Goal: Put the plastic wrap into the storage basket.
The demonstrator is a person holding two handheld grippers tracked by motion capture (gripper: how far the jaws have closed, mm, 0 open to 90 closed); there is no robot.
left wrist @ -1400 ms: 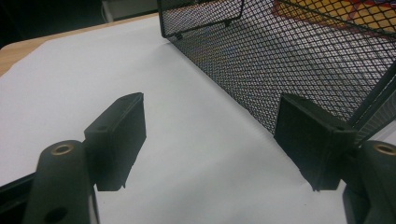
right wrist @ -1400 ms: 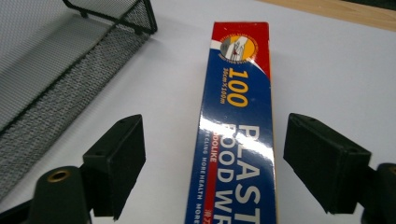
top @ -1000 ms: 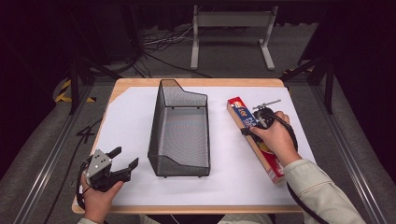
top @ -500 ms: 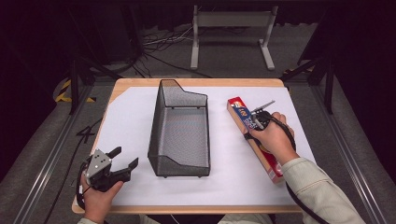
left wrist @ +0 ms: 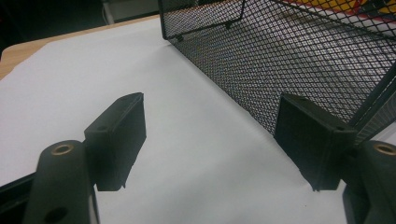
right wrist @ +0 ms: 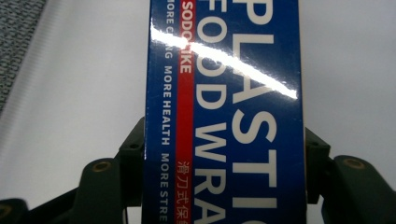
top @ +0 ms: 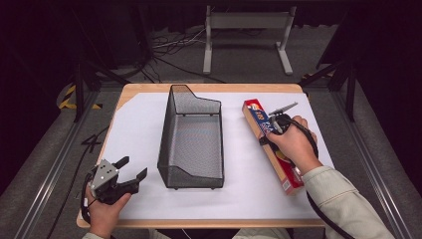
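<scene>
Plastic wrap box (top: 271, 144) lies lengthwise right of mesh basket (top: 191, 137); right gripper (top: 275, 124) clamps across its width; left gripper (top: 127, 174) idle, jaws apart.

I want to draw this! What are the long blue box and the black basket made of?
The long blue box looks like glossy printed cardboard: flat sides, sharp edges and a bright streak of glare across its letters. The black basket looks like metal wire mesh with a dull dark coating: you can see through its tiny diamond holes, and a thicker wire runs round its rim.
</scene>
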